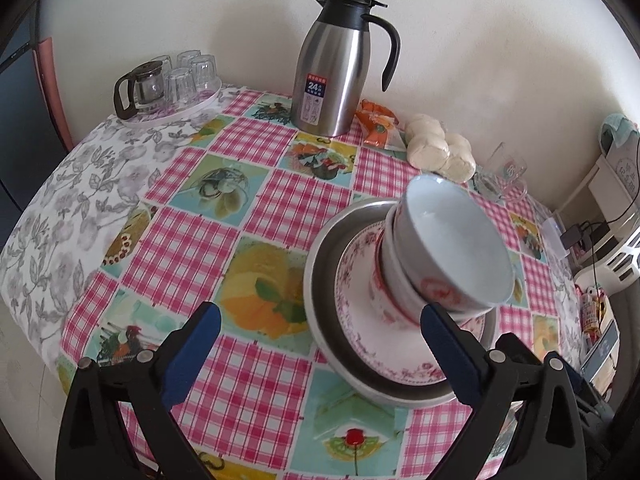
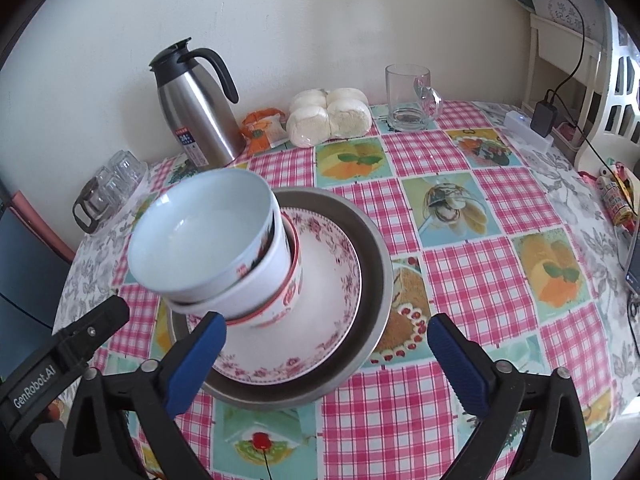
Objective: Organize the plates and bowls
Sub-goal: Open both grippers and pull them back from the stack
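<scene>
A stack of white bowls with red marks (image 1: 440,264) (image 2: 216,252) sits nested on a floral-rimmed plate (image 1: 384,344) (image 2: 320,320), which lies inside a wide metal dish (image 1: 320,280) (image 2: 376,248) on the checked tablecloth. The top bowl leans. My left gripper (image 1: 320,344) is open and empty, just left of the stack, its right finger close to the bowls. My right gripper (image 2: 324,356) is open and empty, in front of the stack, its left finger near the lowest bowl. The left gripper's black body (image 2: 64,348) shows at the right wrist view's left edge.
A steel thermos jug (image 1: 332,68) (image 2: 196,108), an orange snack packet (image 1: 378,122) (image 2: 262,128) and bagged buns (image 1: 440,148) (image 2: 328,118) stand at the wall. A tray of glasses (image 1: 168,84) (image 2: 108,192) is far left. A glass mug (image 2: 408,98) (image 1: 504,176) stands far right.
</scene>
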The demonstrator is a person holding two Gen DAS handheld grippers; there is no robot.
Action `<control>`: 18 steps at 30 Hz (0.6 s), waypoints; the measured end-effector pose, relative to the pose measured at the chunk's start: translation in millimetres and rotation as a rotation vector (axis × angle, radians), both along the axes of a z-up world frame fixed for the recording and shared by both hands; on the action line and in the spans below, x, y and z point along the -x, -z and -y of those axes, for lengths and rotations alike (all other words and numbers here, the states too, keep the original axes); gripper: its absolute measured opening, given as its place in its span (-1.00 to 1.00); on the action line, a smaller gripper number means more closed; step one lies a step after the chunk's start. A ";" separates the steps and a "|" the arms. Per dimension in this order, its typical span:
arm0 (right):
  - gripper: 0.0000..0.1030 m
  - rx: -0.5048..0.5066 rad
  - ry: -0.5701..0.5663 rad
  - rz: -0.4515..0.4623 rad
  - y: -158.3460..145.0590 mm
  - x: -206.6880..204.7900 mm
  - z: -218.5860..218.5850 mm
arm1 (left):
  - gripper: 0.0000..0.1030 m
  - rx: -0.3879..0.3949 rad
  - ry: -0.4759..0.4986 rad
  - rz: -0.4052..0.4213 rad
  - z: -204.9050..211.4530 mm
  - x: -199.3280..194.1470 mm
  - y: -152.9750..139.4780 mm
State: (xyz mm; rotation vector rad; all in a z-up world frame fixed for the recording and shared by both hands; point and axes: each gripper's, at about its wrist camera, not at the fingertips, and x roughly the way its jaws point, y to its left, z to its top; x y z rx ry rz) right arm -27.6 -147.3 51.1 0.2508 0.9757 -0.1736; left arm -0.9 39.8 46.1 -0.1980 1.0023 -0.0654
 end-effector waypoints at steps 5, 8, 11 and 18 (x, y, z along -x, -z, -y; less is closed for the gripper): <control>1.00 0.016 -0.013 -0.022 6.4 5.8 -2.9 | 0.94 -0.019 0.014 -0.030 -1.0 6.4 9.2; 1.00 0.024 -0.015 -0.038 11.3 9.7 -2.5 | 0.94 -0.042 0.017 -0.042 0.1 9.1 12.4; 1.00 0.032 -0.014 -0.045 14.6 13.9 -1.2 | 0.94 -0.072 0.026 -0.043 2.0 12.0 14.0; 1.00 0.050 -0.011 -0.070 24.0 21.1 4.4 | 0.94 -0.119 0.045 -0.070 8.4 15.6 19.4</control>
